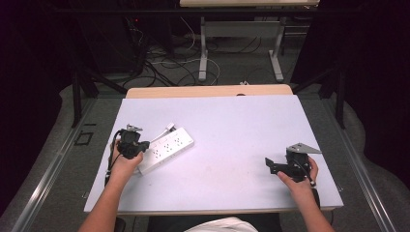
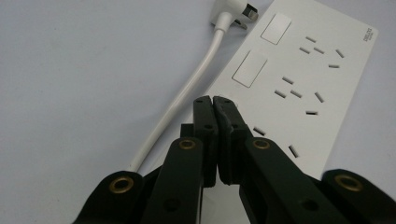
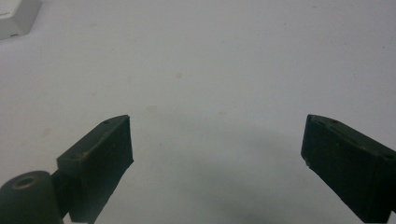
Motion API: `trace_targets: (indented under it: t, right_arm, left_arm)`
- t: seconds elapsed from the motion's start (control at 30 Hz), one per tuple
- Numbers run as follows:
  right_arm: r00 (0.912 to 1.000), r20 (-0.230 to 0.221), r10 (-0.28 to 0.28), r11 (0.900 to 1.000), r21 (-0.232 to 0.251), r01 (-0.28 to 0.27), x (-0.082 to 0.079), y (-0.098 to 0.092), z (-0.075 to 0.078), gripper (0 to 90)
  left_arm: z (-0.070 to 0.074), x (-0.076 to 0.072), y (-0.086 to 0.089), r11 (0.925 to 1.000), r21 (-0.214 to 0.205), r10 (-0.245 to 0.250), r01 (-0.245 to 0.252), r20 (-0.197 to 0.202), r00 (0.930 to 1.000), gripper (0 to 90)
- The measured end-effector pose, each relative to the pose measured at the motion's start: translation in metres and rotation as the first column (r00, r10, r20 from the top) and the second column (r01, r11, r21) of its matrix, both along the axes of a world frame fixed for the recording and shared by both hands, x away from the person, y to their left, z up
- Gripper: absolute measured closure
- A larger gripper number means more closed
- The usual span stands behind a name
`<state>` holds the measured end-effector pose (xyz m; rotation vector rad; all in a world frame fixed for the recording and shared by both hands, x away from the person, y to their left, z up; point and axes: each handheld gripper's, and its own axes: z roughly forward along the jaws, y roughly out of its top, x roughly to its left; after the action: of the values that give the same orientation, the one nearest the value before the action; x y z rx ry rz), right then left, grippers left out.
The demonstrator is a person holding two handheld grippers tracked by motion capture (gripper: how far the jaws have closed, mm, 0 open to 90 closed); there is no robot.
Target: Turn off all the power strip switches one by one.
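A white power strip (image 1: 167, 149) lies at an angle on the left half of the table, with several sockets and two flat switches on its face (image 2: 299, 84). Its white cable (image 2: 187, 93) runs along one side to a flat plug (image 2: 233, 18) lying near the strip's far end. My left gripper (image 1: 138, 145) is at the strip's near end, shut (image 2: 213, 100) with nothing between the pads; the tips hover over the strip's edge beside the cable. My right gripper (image 1: 271, 165) rests at the right front of the table, open wide (image 3: 217, 140) over bare surface.
The pale sheet covering the table (image 1: 227, 125) stretches bare between the two hands. One corner of the strip (image 3: 14, 18) shows far off in the right gripper view. Behind the table are desk legs and floor cables (image 1: 193, 63).
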<state>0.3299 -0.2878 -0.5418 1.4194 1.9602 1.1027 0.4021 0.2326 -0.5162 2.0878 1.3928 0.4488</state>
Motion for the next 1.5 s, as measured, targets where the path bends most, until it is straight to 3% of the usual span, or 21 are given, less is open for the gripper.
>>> trace_targets:
  t: [0.33, 0.6, 0.8, 0.93, 1.13, 1.17, 1.5]
  right_arm:
    - [1.0, -0.003, -0.002, 1.0, 0.002, 0.002, 0.0, 0.0, 0.0, 8.3]
    - [1.0, -0.003, -0.002, 1.0, 0.001, 0.002, 0.0, 0.0, 0.0, 8.3]
    - [1.0, -0.006, -0.002, 1.0, 0.003, 0.002, 0.0, 0.0, 0.0, 8.3]
    - [1.0, -0.008, 0.0, 1.0, 0.006, 0.0, 0.0, 0.0, -0.001, 8.3]
    - [0.9999, -0.011, 0.001, 1.0, 0.009, 0.0, 0.0, 0.001, -0.001, 8.3]
    - [0.9999, -0.012, 0.0, 1.0, 0.009, 0.0, 0.0, 0.001, -0.001, 8.4]
    - [0.9998, -0.021, -0.004, 0.9999, 0.017, 0.004, 0.0, 0.001, -0.001, 8.9]
  left_arm:
    - [-0.001, 0.004, -0.003, 0.9997, -0.018, 0.013, -0.014, -0.006, 0.9999, 88.6]
    - [0.009, 0.007, -0.009, 0.9999, -0.011, 0.007, -0.007, 0.006, 1.0, 88.5]
    - [0.005, 0.013, -0.013, 0.9999, 0.003, 0.012, -0.012, -0.017, 0.9998, 88.5]
    - [0.003, 0.016, -0.014, 0.9994, -0.019, 0.028, -0.029, -0.039, 0.9988, 88.5]
    - [0.001, 0.018, -0.014, 0.9992, -0.03, 0.025, -0.026, -0.044, 0.9987, 88.5]
    - [-0.001, 0.019, -0.016, 0.9989, -0.032, 0.033, -0.034, -0.029, 0.999, 88.4]
    - [-0.005, 0.02, -0.02, 0.9993, -0.026, 0.025, -0.026, -0.045, 0.9987, 88.3]
